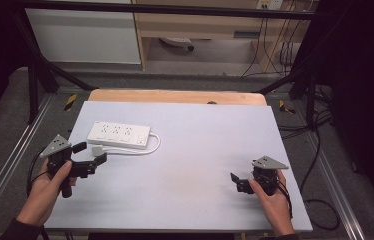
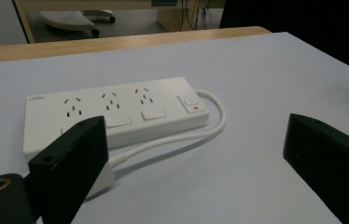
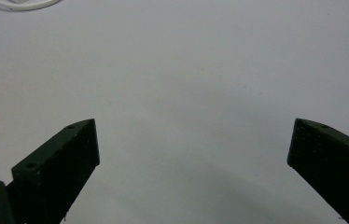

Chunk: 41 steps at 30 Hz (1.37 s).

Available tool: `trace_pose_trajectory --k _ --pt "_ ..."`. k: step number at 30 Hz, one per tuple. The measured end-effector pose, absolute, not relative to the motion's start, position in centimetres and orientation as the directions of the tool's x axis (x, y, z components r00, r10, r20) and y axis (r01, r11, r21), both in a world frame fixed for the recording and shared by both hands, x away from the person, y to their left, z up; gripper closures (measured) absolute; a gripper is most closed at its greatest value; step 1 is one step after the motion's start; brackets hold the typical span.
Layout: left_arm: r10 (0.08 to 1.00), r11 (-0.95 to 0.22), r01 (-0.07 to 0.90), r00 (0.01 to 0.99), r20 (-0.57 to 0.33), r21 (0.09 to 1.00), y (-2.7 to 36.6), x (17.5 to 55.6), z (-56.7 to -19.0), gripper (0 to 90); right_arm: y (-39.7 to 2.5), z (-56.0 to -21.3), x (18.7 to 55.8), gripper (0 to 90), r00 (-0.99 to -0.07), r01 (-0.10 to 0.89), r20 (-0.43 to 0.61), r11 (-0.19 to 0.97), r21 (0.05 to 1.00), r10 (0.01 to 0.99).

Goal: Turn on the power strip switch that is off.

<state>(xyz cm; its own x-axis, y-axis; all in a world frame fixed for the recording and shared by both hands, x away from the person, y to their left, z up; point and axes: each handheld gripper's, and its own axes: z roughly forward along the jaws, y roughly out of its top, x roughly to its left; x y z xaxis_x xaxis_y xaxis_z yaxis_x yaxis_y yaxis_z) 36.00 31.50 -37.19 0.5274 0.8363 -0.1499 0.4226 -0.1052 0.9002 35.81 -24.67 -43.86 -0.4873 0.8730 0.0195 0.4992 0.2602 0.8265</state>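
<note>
Left claw (image 1: 91, 154) spread wide, holding nothing, hovering low at the near-left part of the surface (image 1: 195, 160), gripped by the person's left hand (image 1: 50, 182). In the left gripper view, its two black jaws far apart, blunt and blocky with a matte finish. Just beyond the left jaw, a white plug (image 1: 98, 150) at the end of a white cable (image 2: 182, 137); whether jaw and plug touch, cannot tell.

Right claw (image 1: 234, 181) also spread wide and empty, held in the right hand (image 1: 270, 197) at the near-right part of the surface, well apart from everything else. Between its jaws in the right gripper view, plain pale surface, with a curve of white cable at the top-left corner.

White power strip (image 1: 119, 135) lying flat toward the far-left part of the surface, near the left edge, just beyond the left claw. Rectangular, smooth glossy plastic, three socket groups in a row, a switch with a red mark at one end. Cable looping out from that end and curving back along the near side toward the plug.

Surface: smooth, matte, pale blue-grey sheet, rectangular, with a strip of light wood (image 1: 175, 96) showing along the far edge. Broad open room across the middle and right. Metal rails (image 1: 10, 155) flanking left and right edges; dark cables (image 1: 320, 205) on the floor to the right.
</note>
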Motion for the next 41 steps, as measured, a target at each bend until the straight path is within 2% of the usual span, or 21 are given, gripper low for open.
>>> trace_pose_trajectory --k 16,29,36,41 --pt "0.846 -0.11 0.425 0.515 -0.14 0.899 33.4 32.7 -38.5 6.2 -24.8 -43.8 35.8 2.6 -0.483 0.497 0.016 0.259 0.828 0.876" --pt "0.837 -0.149 0.455 0.531 -0.134 0.878 32.7 30.8 -41.8 6.4 -24.9 -43.9 35.9 2.6 -0.478 0.501 0.012 0.262 0.825 0.878" --pt "0.832 -0.202 0.467 0.545 -0.1 0.861 32.3 30.1 -42.7 6.5 -25.2 -44.4 36.3 2.8 -0.436 0.537 0.01 0.251 0.806 0.9" --pt "0.851 -0.176 0.471 0.514 -0.107 0.864 32.6 30.5 -42.9 7.5 -25.6 -45.1 37.1 3.5 -0.378 0.585 -0.004 0.242 0.774 0.926"
